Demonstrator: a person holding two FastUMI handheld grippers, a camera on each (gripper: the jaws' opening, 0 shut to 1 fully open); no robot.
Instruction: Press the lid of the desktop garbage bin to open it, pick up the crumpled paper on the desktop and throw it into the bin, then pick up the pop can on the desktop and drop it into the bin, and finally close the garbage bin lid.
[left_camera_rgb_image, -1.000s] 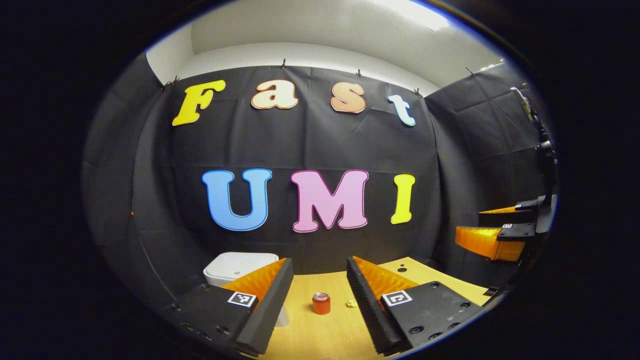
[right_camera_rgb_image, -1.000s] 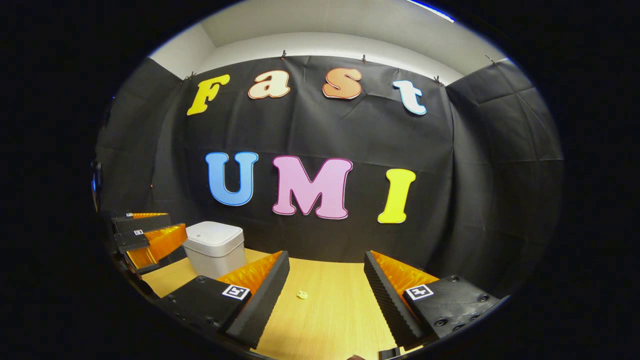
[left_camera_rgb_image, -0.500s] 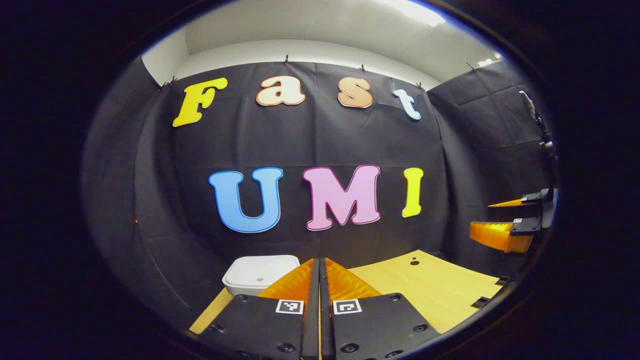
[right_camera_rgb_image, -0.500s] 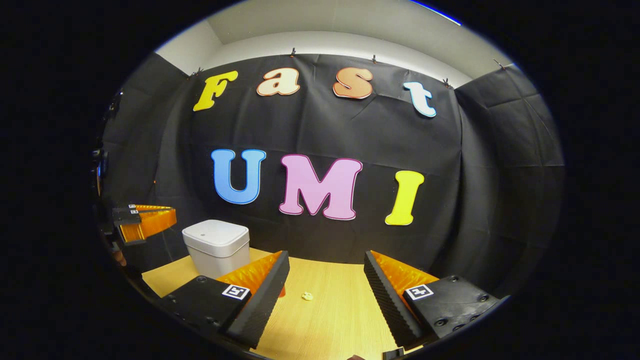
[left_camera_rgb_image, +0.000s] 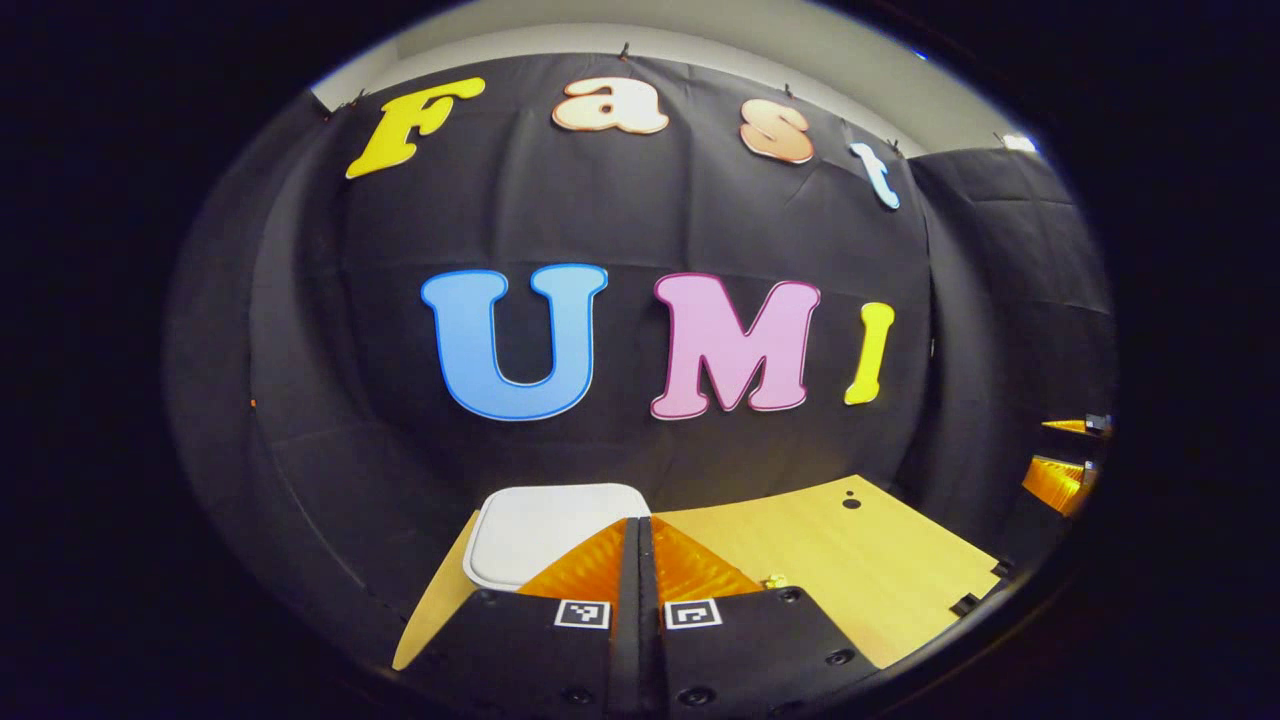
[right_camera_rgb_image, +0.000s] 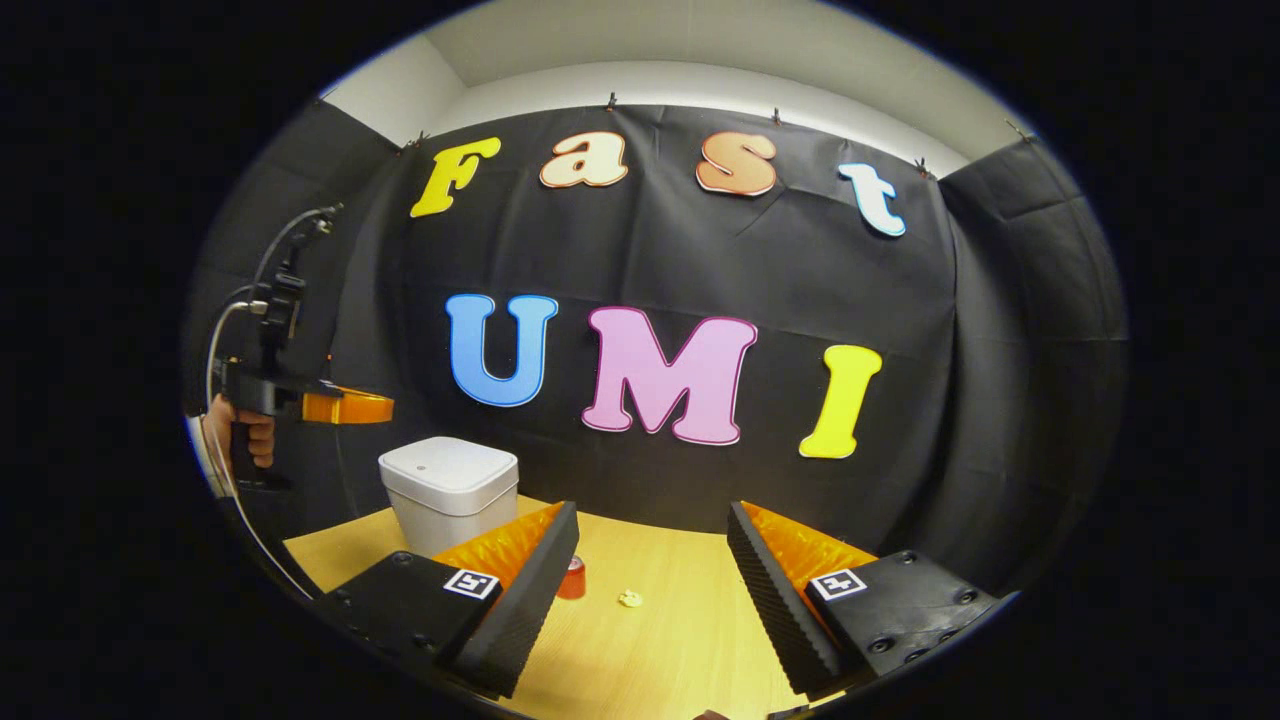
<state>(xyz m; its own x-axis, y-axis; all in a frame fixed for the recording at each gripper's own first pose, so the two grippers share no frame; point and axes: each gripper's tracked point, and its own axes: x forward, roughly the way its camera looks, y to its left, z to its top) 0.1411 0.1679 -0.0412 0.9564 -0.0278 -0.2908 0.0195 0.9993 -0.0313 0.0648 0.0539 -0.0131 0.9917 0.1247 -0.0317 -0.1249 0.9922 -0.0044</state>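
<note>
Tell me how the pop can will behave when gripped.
The can stands upright on the table, partly behind the right gripper's finger, so a sideways nudge would probably tip it. Once down, its round body would likely roll. It looks small, so probably light.

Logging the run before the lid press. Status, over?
Left gripper shut, empty, hovering above the bin. Right gripper open, empty. Lid closed; pop can and crumpled paper on the desktop. Nothing in the way.
</note>
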